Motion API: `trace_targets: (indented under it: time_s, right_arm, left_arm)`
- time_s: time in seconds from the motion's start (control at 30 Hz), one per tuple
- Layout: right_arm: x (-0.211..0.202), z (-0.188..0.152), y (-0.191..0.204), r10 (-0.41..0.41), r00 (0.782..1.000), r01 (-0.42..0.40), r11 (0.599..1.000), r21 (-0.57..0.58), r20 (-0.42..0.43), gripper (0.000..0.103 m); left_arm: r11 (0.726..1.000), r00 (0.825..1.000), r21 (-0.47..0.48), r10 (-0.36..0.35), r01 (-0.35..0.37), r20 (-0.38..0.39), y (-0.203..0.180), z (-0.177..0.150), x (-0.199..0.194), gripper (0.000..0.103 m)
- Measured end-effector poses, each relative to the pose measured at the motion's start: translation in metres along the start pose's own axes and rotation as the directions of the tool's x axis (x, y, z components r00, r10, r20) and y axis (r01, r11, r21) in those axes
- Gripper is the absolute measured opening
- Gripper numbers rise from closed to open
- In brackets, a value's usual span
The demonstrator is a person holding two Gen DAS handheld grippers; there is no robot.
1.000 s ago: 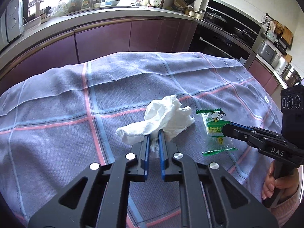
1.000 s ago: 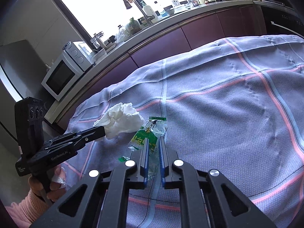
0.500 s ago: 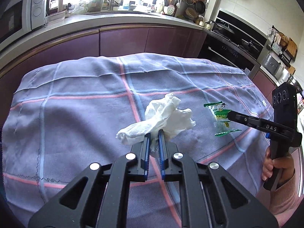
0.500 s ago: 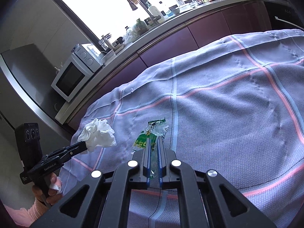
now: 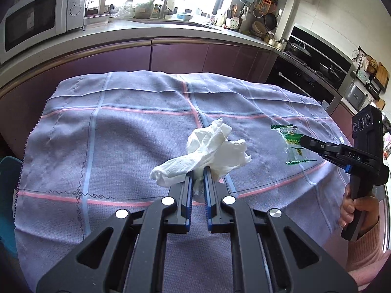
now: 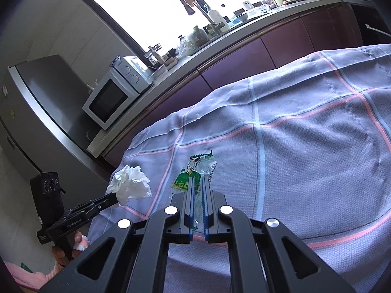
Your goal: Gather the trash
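Note:
A crumpled white tissue [image 5: 212, 149] is pinched in my left gripper [image 5: 198, 171], which is shut on it and holds it above the cloth. The right wrist view shows the same tissue [image 6: 130, 185] at the tip of that gripper [image 6: 114, 199], out past the table's left edge. My right gripper [image 6: 198, 182] is shut on a green and clear snack wrapper [image 6: 193, 173], lifted a little off the cloth. From the left wrist view the wrapper [image 5: 292, 141] hangs from the right gripper [image 5: 304, 142] at the right side.
The table carries a purple checked cloth [image 5: 122, 146] with pink and blue stripes. Behind it runs a kitchen counter with a microwave [image 5: 36, 19], a sink and maroon cabinets [image 5: 178, 56]. An oven [image 5: 303, 78] stands at the right. A teal bin edge [image 5: 8, 183] shows at the left.
My left gripper has carried the tissue leftward toward the table's left edge. The right gripper has closed fully on the wrapper and raised it slightly.

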State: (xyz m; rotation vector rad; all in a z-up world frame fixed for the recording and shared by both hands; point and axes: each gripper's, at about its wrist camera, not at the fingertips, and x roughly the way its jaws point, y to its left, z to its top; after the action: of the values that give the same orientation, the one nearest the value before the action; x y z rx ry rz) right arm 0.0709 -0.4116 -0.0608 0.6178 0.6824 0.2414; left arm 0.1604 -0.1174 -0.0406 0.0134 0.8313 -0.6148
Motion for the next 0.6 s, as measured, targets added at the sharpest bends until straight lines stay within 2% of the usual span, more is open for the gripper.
trace_targets:
  time_s: [0.6]
  right_arm:
    - [0.032, -0.013, 0.057, 0.1, 0.993, -0.105, 0.992, -0.072, -0.068, 0.005]
  left_arm:
    - [0.997, 0.997, -0.055, 0.06, -0.058, 0.051, 0.029, -0.024, -0.048, 0.009]
